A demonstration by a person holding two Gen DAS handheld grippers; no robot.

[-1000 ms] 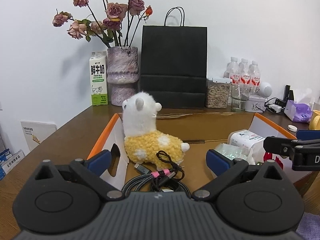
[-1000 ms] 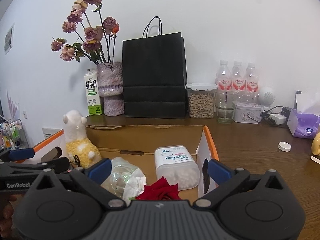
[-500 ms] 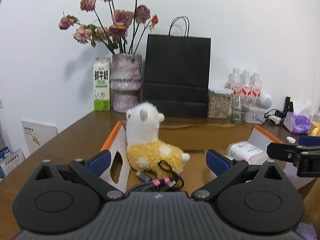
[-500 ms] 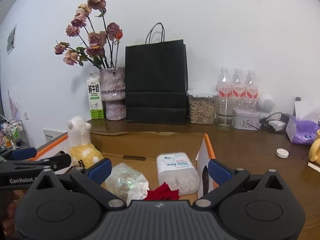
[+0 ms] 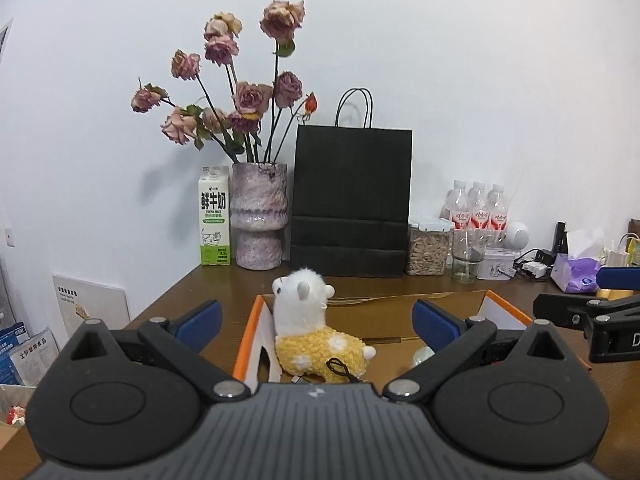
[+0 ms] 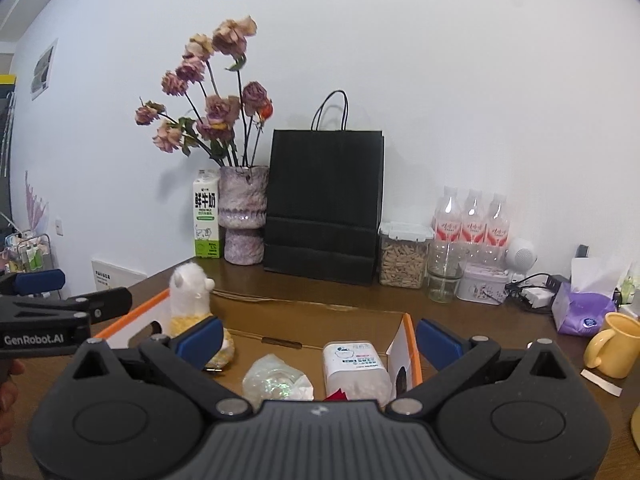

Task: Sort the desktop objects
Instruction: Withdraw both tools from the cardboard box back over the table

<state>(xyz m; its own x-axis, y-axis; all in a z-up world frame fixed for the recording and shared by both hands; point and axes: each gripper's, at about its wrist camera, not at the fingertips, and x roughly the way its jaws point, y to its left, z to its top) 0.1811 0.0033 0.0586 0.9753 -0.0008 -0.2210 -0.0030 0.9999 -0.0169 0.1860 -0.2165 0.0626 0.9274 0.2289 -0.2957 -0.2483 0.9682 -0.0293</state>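
An open cardboard box with orange edges (image 5: 245,344) (image 6: 412,334) sits on the brown desk. Inside it are a white and yellow plush alpaca (image 5: 316,330) (image 6: 188,300), a black cable (image 5: 340,370), a clear crumpled bag (image 6: 276,380), a white cotton-swab tub (image 6: 356,368) and a red flower (image 6: 335,395). My left gripper (image 5: 316,320) is open and empty, above and in front of the box. My right gripper (image 6: 320,338) is open and empty, above the box's right half. Each gripper shows at the edge of the other's view.
At the back stand a milk carton (image 5: 215,216), a vase of dried roses (image 5: 259,216), a black paper bag (image 5: 352,200), a jar of seeds (image 5: 427,246), water bottles (image 5: 476,208) and a glass (image 6: 442,278). A purple tissue pack (image 6: 582,308) and yellow mug (image 6: 612,344) sit at right.
Both grippers have risen and pulled back from the box, still open and empty. The box contents now sit lower in both views and are partly hidden behind the gripper bodies.
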